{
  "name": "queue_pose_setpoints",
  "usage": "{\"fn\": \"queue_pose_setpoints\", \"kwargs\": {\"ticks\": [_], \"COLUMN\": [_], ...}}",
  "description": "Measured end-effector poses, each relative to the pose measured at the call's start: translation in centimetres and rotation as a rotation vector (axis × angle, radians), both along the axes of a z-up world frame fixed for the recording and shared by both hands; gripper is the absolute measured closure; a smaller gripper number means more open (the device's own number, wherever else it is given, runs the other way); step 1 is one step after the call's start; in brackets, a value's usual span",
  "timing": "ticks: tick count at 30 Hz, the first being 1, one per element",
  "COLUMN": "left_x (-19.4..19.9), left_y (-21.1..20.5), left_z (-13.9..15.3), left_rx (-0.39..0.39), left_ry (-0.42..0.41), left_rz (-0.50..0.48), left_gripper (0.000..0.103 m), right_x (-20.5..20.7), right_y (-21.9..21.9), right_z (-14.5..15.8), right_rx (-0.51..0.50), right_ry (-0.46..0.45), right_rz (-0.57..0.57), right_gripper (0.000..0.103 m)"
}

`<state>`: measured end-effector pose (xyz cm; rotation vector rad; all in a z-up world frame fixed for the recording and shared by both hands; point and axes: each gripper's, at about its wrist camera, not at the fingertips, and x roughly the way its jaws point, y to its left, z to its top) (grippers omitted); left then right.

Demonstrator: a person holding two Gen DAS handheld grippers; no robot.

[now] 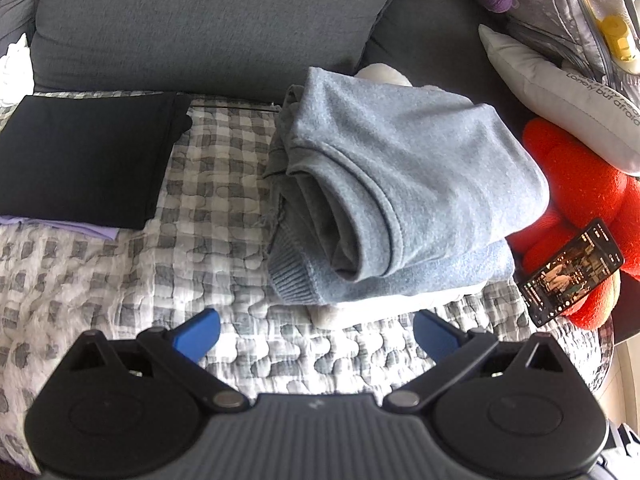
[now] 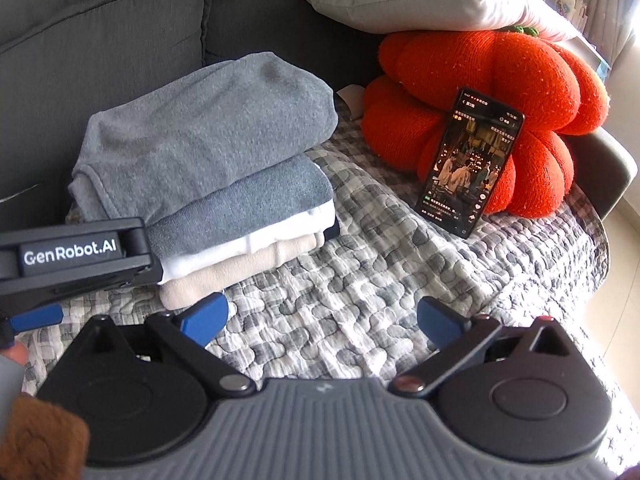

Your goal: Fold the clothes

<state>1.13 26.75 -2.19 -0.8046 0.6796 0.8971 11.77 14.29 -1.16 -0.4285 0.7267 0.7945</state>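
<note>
Nearest in each wrist view are the tools themselves: the left gripper (image 1: 316, 334) hovers over the checked quilt (image 1: 120, 280) with its blue pads spread wide and nothing between them, and the right gripper (image 2: 322, 322) stands just as wide, also empty, above the quilt's front edge. Both point down at the bedding and not at any garment, which reads as a release already made, with the hands free for the next piece. Just beyond the pads sits the stack (image 2: 224, 200), near the middle of the quilt toward its back edge: a blue-grey sweatshirt (image 1: 400, 184) on top, folded into a thick bundle with its ribbed hem facing the camera, over a denim-blue layer, a white one and a beige one at the bottom. The pile looks squared so that it stays upright against the sofa back. In the right wrist view the left tool's black body crosses in front of the stack's near left corner. Toward the quilt's left side lies a flat black garment (image 1: 88, 160) over a lilac piece, apparently a second, thinner pile. At the right edge a phone (image 2: 470, 164) leans on an orange cushion (image 2: 500, 76), its screen lit and facing the person, likely propped for watching. Farthest back are the grey sofa (image 1: 200, 20) and a white pillow (image 2: 400, 4).
</note>
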Motion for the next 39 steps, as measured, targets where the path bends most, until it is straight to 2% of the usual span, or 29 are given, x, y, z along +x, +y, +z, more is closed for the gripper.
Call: {"fn": "queue_pose_setpoints", "kwargs": {"ticks": [39], "left_x": [0.0], "left_y": [0.3], "left_z": [-0.2], "left_rx": [-0.022], "left_ry": [-0.002], "left_rz": [0.001], "left_gripper": [0.000], "right_x": [-0.9], "right_y": [1.3], "right_z": [0.2], "right_rx": [-0.038], "right_ry": [-0.019], "right_rz": [0.030], "right_gripper": [0.000]}}
